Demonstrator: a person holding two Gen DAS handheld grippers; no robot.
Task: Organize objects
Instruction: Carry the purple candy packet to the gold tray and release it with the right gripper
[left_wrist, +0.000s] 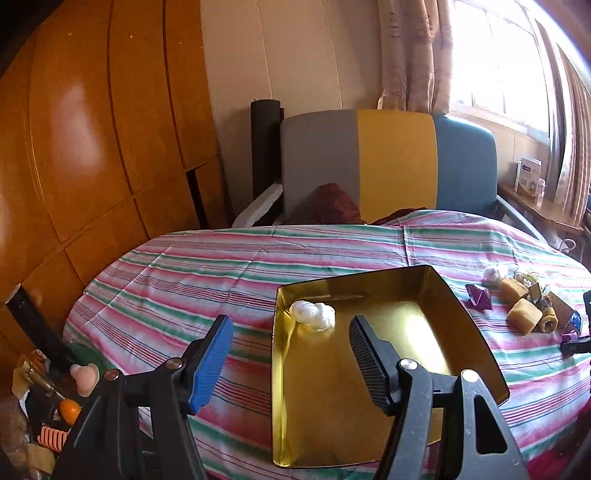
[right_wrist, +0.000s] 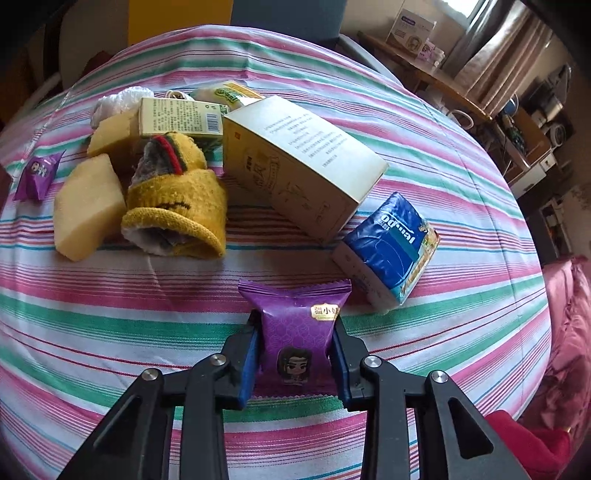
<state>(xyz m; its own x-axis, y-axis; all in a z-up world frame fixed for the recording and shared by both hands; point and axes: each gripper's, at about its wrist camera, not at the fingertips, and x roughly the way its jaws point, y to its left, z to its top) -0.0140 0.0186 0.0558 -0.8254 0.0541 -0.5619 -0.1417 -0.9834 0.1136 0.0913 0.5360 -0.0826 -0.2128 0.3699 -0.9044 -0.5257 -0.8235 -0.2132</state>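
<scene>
Right wrist view: my right claw (right_wrist: 294, 341) is closed on a purple snack packet (right_wrist: 295, 328), pinched at its sides just above the striped cloth (right_wrist: 110, 314); I judge it light, crinkly and slippery, best held across the padded middle, not the crimped ends. Left wrist view: my left claw (left_wrist: 291, 350) stands wide open and empty over the gold tray (left_wrist: 476, 332), which holds a white wad (left_wrist: 313, 314).

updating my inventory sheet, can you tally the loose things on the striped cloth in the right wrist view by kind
purple snack packets: 2 (in the right tool)
yellow sponge blocks: 2
cardboard boxes: 2
blue tissue pack: 1
yellow knitted sock: 1
white wad: 1
green-labelled packet: 1
total: 10
</scene>
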